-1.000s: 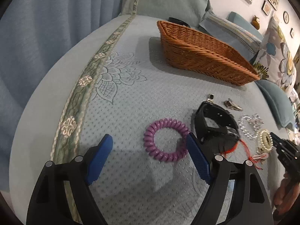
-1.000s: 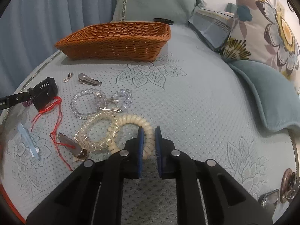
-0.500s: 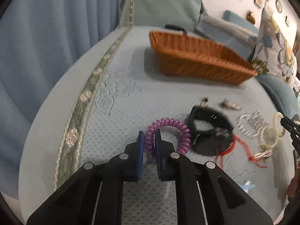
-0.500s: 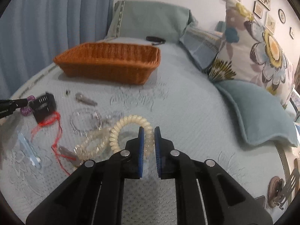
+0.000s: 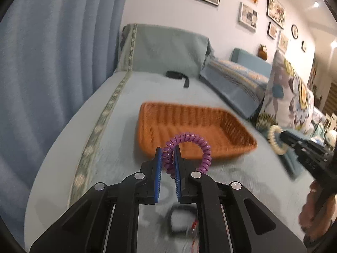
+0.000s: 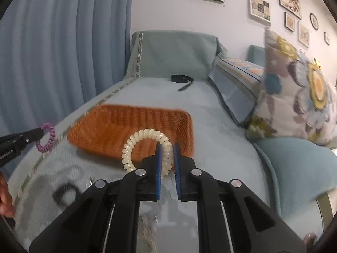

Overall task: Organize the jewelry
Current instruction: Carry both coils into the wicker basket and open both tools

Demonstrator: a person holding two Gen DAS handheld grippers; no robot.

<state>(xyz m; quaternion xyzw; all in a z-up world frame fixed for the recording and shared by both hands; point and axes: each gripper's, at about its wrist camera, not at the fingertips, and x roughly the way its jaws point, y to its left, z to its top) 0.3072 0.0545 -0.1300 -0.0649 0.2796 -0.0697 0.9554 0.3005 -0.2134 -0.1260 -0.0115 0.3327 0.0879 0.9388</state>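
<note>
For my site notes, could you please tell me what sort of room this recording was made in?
Most likely a home living room: a sofa under a quilted cover with a floral cushion, framed pictures on the wall, and a blue curtain beside it.

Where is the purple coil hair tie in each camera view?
Left wrist view: purple hair tie at centre, clamped in the left gripper.
Right wrist view: far left, at mid height, at the tip of that same gripper.
Shared landmark: the wicker basket just beyond it.
</note>
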